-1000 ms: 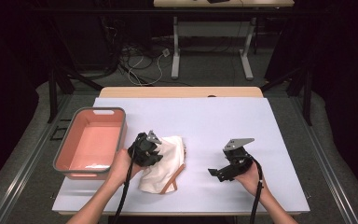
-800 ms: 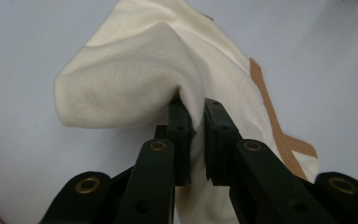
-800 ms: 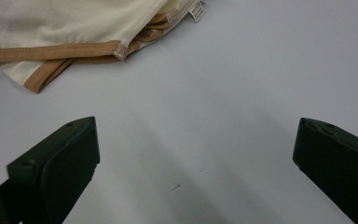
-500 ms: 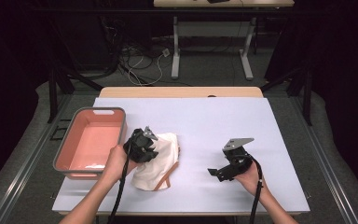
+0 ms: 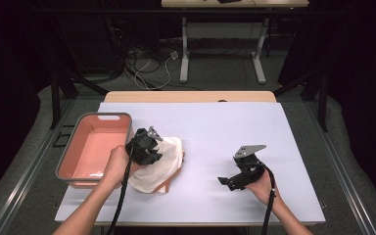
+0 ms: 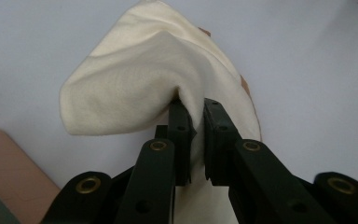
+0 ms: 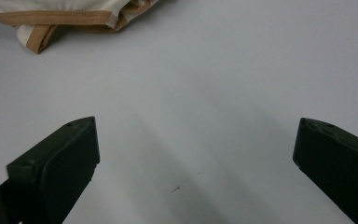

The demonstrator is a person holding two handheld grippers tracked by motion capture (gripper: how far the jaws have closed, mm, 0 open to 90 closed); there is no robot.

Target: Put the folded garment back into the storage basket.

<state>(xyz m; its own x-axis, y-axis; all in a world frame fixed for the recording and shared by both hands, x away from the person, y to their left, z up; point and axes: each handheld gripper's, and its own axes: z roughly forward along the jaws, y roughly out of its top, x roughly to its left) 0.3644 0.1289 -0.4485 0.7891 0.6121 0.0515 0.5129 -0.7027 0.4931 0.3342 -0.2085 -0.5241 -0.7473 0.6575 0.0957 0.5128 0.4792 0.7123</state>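
Observation:
A cream cloth [image 5: 162, 164] with tan edging lies bunched on the white table, just right of the pink bin. My left gripper [image 5: 149, 147] sits over its left part, shut on a pinched fold of the cloth [image 6: 140, 79] that rises between the jaws; the left gripper [image 6: 196, 109] lifts that fold off the table. My right gripper [image 5: 225, 182] rests low on the table to the right, apart from the cloth, its jaws wide open over bare tabletop [image 7: 191, 140]. The cloth's tan hem [image 7: 51, 18] shows at the top left of the right gripper view.
A pink bin with a grey rim [image 5: 103, 117] stands at the table's left edge. The white table top [image 5: 235, 132] stretches behind and between the grippers. A wooden strip [image 5: 191, 96] runs along the far edge, with desk legs and cables on the floor beyond.
My left gripper has risen a little and shifted left with the cloth fold in it, pulling the cloth up. The right gripper has stayed where it was.

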